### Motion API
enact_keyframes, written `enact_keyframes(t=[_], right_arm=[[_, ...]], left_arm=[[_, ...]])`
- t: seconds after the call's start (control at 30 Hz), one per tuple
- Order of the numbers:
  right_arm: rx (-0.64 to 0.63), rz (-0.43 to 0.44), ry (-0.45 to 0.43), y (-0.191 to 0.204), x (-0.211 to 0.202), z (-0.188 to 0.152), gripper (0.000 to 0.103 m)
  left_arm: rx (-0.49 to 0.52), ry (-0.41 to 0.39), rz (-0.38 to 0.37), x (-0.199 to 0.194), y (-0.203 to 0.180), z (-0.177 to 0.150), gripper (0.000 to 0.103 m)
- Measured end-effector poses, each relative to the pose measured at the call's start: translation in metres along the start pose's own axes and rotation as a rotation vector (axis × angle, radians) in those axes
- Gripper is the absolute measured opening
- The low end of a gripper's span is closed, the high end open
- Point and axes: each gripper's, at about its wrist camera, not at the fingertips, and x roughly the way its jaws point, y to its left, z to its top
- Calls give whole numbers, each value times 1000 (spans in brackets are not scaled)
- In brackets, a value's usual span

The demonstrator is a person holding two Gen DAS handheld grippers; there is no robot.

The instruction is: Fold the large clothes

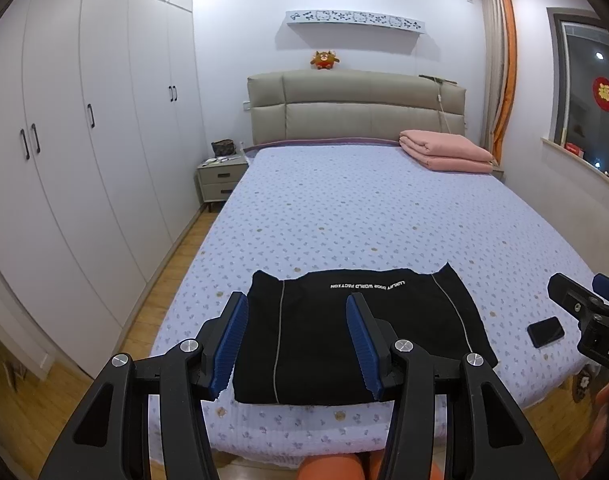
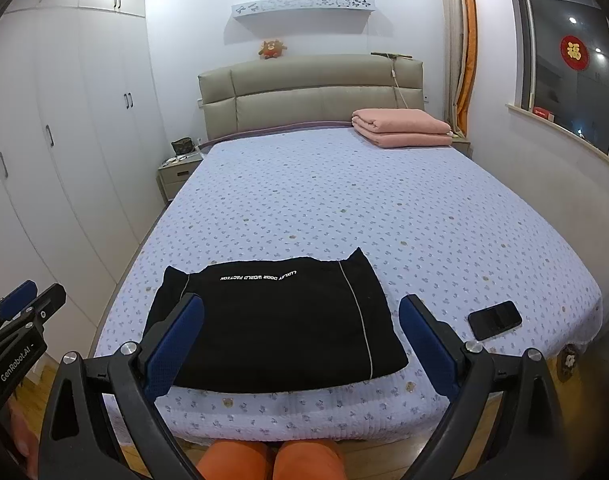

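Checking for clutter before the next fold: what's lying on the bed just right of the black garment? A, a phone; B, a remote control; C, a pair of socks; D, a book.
A: a dark phone lies flat on the bedspread, right of the folded black garment and apart from it.

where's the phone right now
The black phone lies flat on the bed near its foot edge, just right of the folded black garment, seen in both wrist views; neither gripper touches it.
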Motion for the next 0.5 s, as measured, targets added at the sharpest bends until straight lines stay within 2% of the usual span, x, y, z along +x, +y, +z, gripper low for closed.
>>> enact_keyframes(t=[0.5], right_arm=[[4, -2, 5, -6, -1, -3, 99]], left_arm=[[7, 3, -3, -1, -5, -3, 53]])
